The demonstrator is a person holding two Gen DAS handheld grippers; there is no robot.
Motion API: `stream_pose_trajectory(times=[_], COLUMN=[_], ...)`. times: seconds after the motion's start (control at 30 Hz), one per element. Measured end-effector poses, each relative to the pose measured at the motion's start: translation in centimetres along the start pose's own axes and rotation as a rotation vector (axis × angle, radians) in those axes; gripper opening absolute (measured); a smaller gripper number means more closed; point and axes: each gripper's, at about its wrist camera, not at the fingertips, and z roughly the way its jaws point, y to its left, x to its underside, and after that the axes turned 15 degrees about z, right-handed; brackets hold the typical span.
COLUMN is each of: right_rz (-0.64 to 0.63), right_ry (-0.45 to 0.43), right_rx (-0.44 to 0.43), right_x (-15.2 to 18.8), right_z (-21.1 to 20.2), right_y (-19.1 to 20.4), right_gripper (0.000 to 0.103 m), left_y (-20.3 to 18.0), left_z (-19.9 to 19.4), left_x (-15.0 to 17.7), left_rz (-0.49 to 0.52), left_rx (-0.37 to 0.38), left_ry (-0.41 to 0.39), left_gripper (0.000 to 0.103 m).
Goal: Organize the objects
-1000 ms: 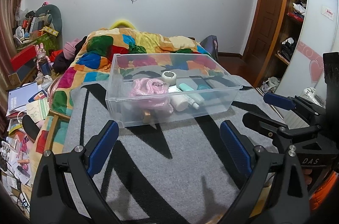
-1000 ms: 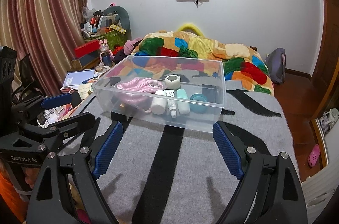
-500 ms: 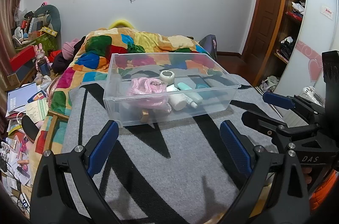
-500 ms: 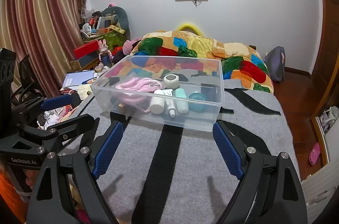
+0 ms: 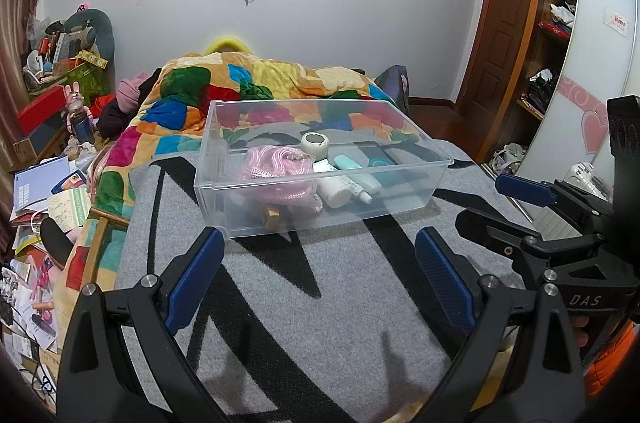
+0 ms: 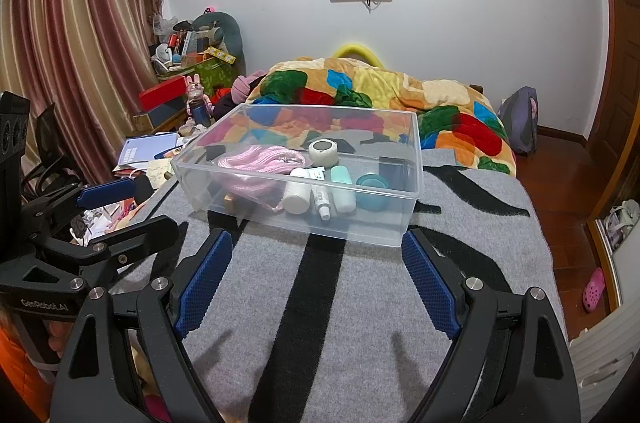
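Note:
A clear plastic bin (image 5: pixel 224 183) (image 6: pixel 408 223) stands on a grey and black blanket (image 5: pixel 320 303) (image 6: pixel 360 303). In it lie a pink cord bundle (image 5: pixel 276 171) (image 6: pixel 252 167), a white tape roll (image 5: pixel 315 143) (image 6: pixel 323 151), a white bottle (image 5: pixel 334 189) (image 6: pixel 298 191), a small white tube (image 6: pixel 322 201), a mint tube (image 5: pixel 352 167) (image 6: pixel 342 189) and a teal jar (image 6: pixel 371 191). My left gripper (image 5: pixel 318 273) is open and empty, just short of the bin. My right gripper (image 6: pixel 316 279) is open and empty, also near the bin's front wall.
A colourful quilt (image 5: pixel 256 91) (image 6: pixel 400 95) lies behind the bin. Papers and clutter (image 5: pixel 44 191) cover the floor left of the bed, with boxes and toys (image 6: pixel 188 63) by the curtain. A wardrobe and door (image 5: pixel 532 43) stand on the right.
Both grippers have drawn back slightly and tilted a little; the bin sits a touch higher in both views. Nothing was grasped or let go.

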Motion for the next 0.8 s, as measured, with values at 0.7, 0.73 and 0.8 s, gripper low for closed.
stream_pose_trajectory(times=[0.7,0.73,0.8], right_rz=[0.000,0.000,-0.001], right_ry=[0.000,0.000,0.000], right_rx=[0.000,-0.001,0.000], right_x=[0.00,0.00,0.00], right_z=[0.00,0.00,0.00], right_y=[-0.03,-0.02,-0.02], right_gripper=[0.085,0.085,0.085], left_y=[-0.18,-0.24,-0.18], left_z=[-0.11,-0.10,-0.11], left_x=[0.12,0.14,0.12], left_rz=[0.008,0.007,0.008], left_rx=[0.005,0.006,0.005], left_ry=[-0.004,-0.005,-0.004], left_gripper=[0.097,0.097,0.097])
